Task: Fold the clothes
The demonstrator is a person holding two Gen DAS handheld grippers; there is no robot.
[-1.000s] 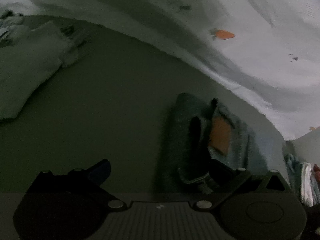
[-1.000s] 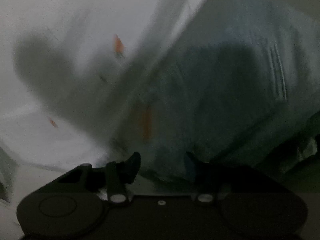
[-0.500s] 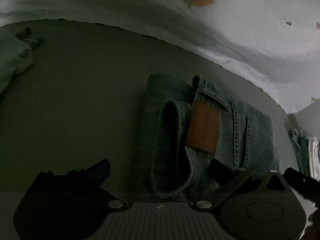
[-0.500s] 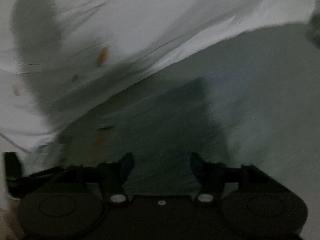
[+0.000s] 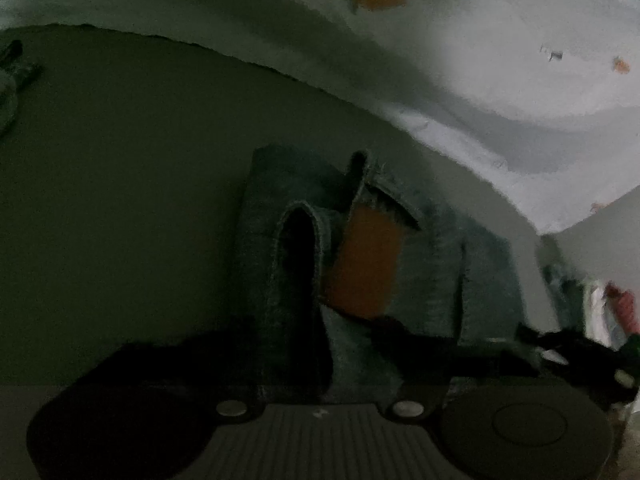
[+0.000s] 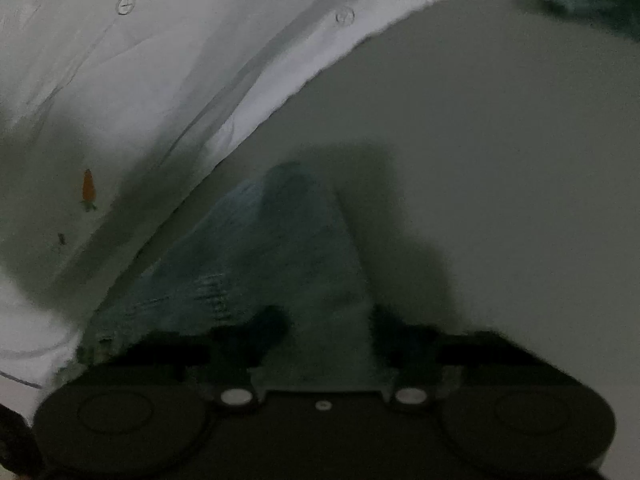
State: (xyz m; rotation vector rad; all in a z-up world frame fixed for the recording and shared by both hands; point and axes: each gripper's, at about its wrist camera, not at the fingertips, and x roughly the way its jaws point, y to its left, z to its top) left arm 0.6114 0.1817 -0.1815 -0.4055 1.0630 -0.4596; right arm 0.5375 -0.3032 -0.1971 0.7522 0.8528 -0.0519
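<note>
Jeans [image 5: 420, 276], already folded into a thick bundle with the orange waist patch [image 5: 364, 260] showing, lie on the plain grey surface [image 5: 120, 200], close against the edge of a white carrot-print sheet [image 5: 500, 92]. The left claw [image 5: 316, 360] has just been narrowing around the near end of the bundle, denim between its jaws; whether the pads bite yet, I cannot tell. The right claw [image 6: 328, 328] has also been closing, half narrowed over denim at the bundle's other side. To my eye, the step wants both grips deep enough to catch every layer, then a level lift, so the fold doesn't spill open.
</note>
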